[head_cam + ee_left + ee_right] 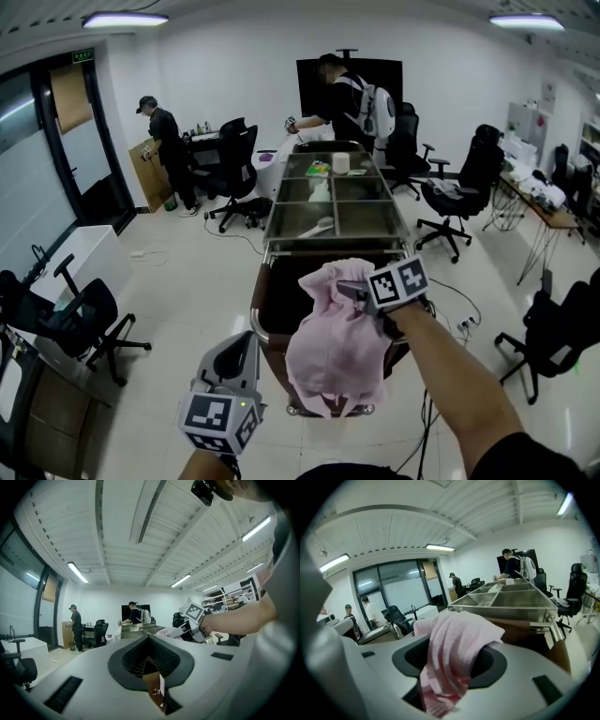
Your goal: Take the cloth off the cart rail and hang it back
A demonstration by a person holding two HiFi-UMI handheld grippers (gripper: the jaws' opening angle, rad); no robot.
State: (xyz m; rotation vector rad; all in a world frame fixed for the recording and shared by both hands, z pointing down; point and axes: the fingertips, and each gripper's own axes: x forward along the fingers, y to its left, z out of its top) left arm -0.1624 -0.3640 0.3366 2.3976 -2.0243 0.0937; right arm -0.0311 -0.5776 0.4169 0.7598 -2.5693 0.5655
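The pink cloth (337,352) hangs in a loose bunch over the near end of the steel cart (260,309), its lower edge down at the cart's near rail (366,409). My right gripper (353,289) is at the top of the cloth, angled down from the right. In the right gripper view the cloth (457,644) lies draped through the gap of the right gripper (457,632), whose jaws stand apart and do not press on it. My left gripper (244,342) stays level at the lower left, short of the cart, shut and empty (149,638).
The cart's top tray (330,202) has several compartments with small items. Office chairs (89,314) (553,328) stand to both sides, and cables (459,323) lie on the floor at the right. Two people (164,141) (347,98) work at the far end.
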